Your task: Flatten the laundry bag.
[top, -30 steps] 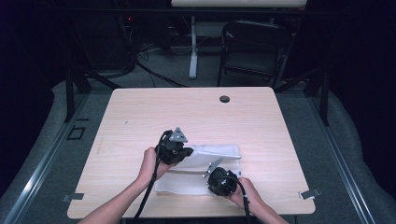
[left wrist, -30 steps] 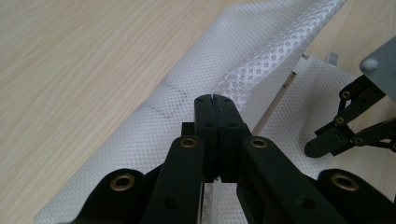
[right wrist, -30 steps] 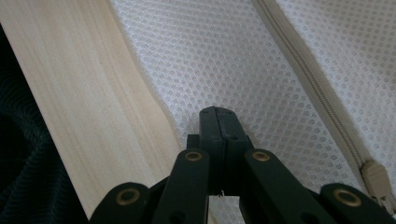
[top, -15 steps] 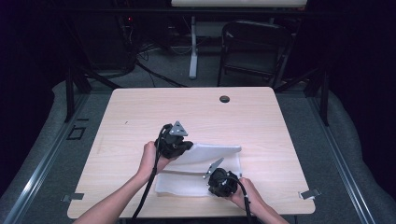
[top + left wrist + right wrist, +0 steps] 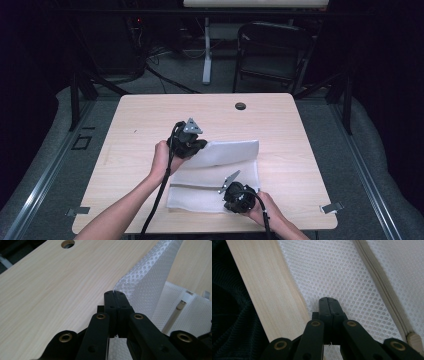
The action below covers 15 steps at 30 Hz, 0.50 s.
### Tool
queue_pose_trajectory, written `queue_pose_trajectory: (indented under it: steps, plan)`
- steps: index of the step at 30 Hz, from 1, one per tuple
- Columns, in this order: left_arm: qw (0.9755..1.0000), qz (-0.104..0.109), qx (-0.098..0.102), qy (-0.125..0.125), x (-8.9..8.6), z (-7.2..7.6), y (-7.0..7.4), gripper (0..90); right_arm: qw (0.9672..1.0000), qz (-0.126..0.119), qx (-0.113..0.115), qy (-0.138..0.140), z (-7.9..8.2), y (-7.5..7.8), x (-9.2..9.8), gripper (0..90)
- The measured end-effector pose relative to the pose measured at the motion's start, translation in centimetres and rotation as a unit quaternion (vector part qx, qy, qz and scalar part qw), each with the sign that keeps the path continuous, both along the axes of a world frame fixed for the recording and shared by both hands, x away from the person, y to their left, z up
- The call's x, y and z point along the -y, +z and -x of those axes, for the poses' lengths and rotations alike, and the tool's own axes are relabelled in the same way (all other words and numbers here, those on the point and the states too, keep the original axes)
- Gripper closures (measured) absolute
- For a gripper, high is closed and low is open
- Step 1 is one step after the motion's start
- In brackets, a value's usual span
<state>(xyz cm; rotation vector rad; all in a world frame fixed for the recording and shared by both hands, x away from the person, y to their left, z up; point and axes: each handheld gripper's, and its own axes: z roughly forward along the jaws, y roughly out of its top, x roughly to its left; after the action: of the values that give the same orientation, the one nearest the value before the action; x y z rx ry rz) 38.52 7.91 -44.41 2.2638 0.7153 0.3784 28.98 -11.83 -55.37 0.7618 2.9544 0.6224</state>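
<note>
White mesh zip bag (image 5: 215,187) lying on near half of wooden table (image 5: 140,125); left gripper (image 5: 115,293) pinching a lifted, folded-over bag corner; right gripper (image 5: 329,301) clamped on bag's near edge, beside beige zipper (image 5: 384,287).

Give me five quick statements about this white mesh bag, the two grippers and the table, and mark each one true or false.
1. The left gripper is clamped on a corner of the white mesh bag and lifts that part off the table. True.
2. The right gripper stands wide open above the bag. False: its jaws are shut on the mesh near the table's near edge.
3. The bag has a zipper. True.
4. The round hole in the table lies under the bag. False: it is bare, near the far edge.
5. The bag is dark blue. False: it is white.
</note>
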Motion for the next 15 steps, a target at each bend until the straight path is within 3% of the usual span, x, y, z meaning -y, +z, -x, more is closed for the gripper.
queue_pose_trajectory:
  steps: [15]
  plan:
    - [0.9996,-0.018,0.011,0.021,0.3,-2.5,0.9,89.9,0.9997,0.0,-0.018,0.016,0.4,0.0,0.3,90.0]
